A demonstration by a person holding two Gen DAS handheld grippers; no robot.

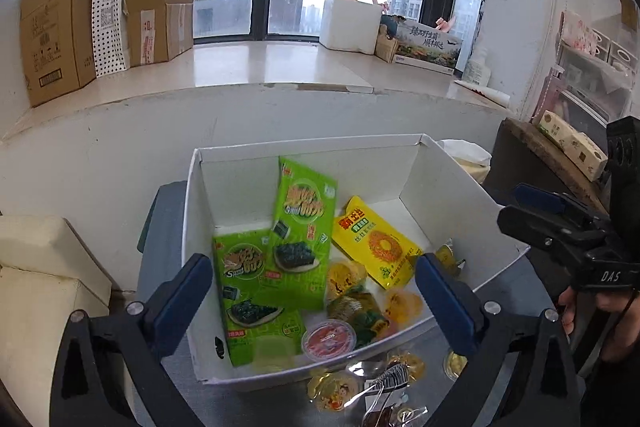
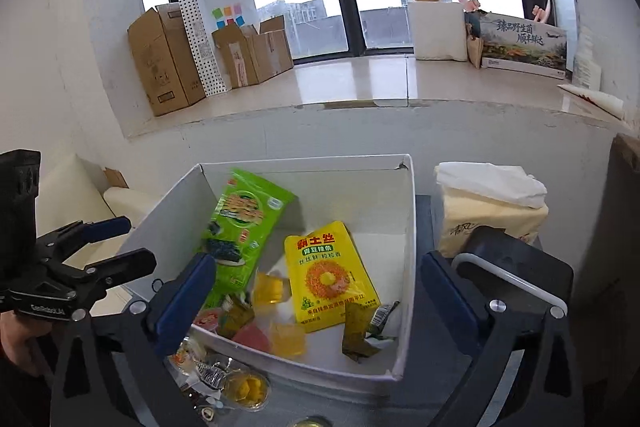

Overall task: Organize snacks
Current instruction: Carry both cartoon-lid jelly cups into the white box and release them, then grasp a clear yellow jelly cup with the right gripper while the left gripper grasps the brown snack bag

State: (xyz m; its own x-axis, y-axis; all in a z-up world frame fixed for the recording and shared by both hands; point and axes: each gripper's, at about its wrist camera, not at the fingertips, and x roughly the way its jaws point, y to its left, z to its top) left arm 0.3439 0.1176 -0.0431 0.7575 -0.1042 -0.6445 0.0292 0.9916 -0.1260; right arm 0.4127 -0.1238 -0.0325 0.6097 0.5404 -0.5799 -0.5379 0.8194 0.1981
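Note:
A white open box (image 1: 304, 143) (image 2: 409, 259) holds two green seaweed packs (image 1: 256, 291) (image 1: 305, 227), a yellow snack packet (image 1: 376, 243) (image 2: 328, 279) and several jelly cups and small wrapped sweets. One green pack (image 2: 244, 223) leans against the box's left wall. My left gripper (image 1: 314, 283) hangs open over the box's near side with nothing between its fingers. My right gripper (image 2: 318, 271) is also open and empty, above the box's near edge. Each shows in the other's view: the right gripper (image 1: 512, 205), the left gripper (image 2: 136, 241). Loose jelly cups (image 1: 332, 391) (image 2: 244, 387) lie in front of the box.
A tissue pack (image 2: 492, 215) stands right of the box, with a black case with a metal handle (image 2: 516, 267) in front of it. Cream cushions (image 1: 36, 267) lie to the left. Cardboard boxes (image 1: 52, 35) and a white foam box (image 1: 348, 23) stand on the windowsill.

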